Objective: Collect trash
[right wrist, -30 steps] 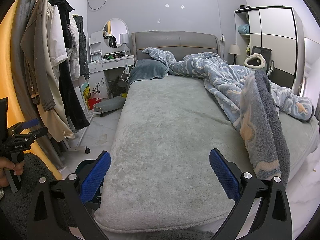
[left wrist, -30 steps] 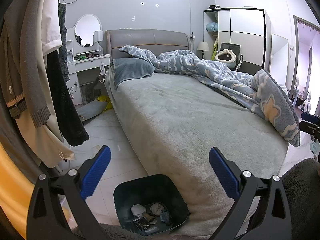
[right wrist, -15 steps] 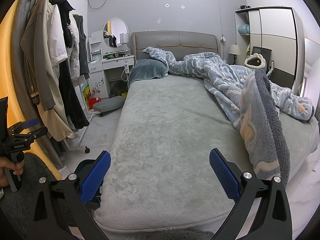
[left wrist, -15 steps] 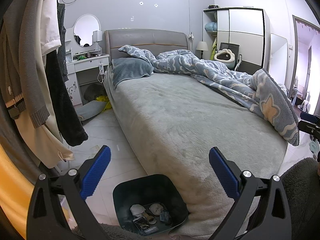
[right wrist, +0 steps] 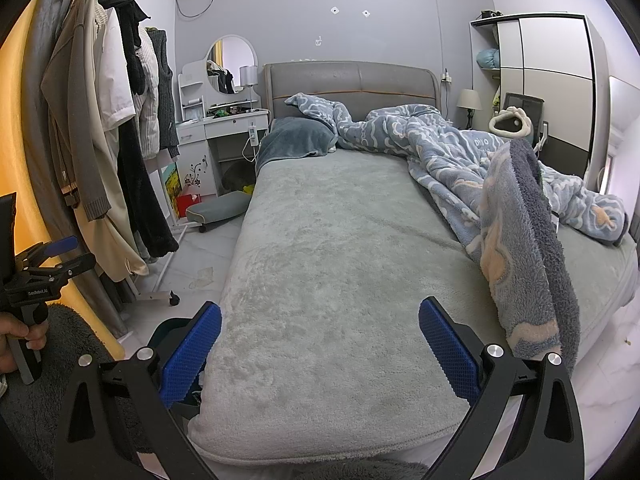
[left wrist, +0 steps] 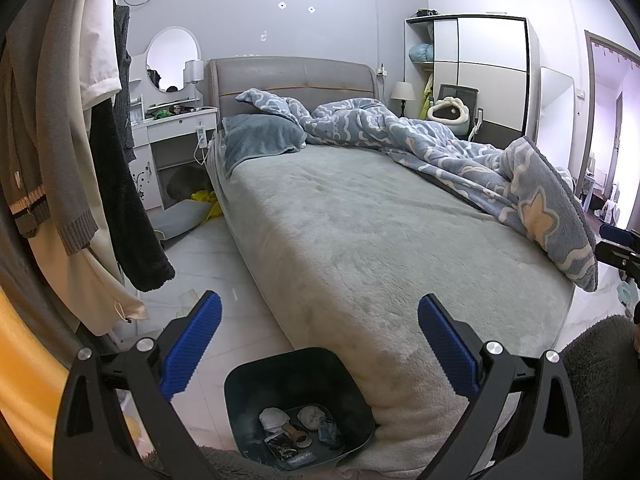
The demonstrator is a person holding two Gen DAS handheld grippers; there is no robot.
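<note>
A dark teal bin (left wrist: 240, 390) stands on the floor by the bed's near left corner, with several bits of trash (left wrist: 294, 430) at its bottom. My left gripper (left wrist: 318, 344) hovers open above the bin, nothing between its blue pads. My right gripper (right wrist: 320, 350) is open over the grey bed cover (right wrist: 340, 248), also empty. In the right wrist view the bin (right wrist: 168, 330) peeks out behind the left finger, and the left gripper shows at the far left edge, held by a hand (right wrist: 16, 334). A crumpled scrap (right wrist: 202, 276) lies on the white floor beside the bed.
A clothes rack on wheels with hanging coats (right wrist: 104, 168) stands left of the bed. A blue patterned blanket (right wrist: 516, 216) is heaped on the bed's right side. A white dressing table (right wrist: 222, 128), a grey cushion (right wrist: 218, 208) and a wardrobe (right wrist: 548, 88) stand further back.
The left wrist view has shifted slightly, with the bin a touch further left and lower. The right gripper has stayed still. Both remain open.
</note>
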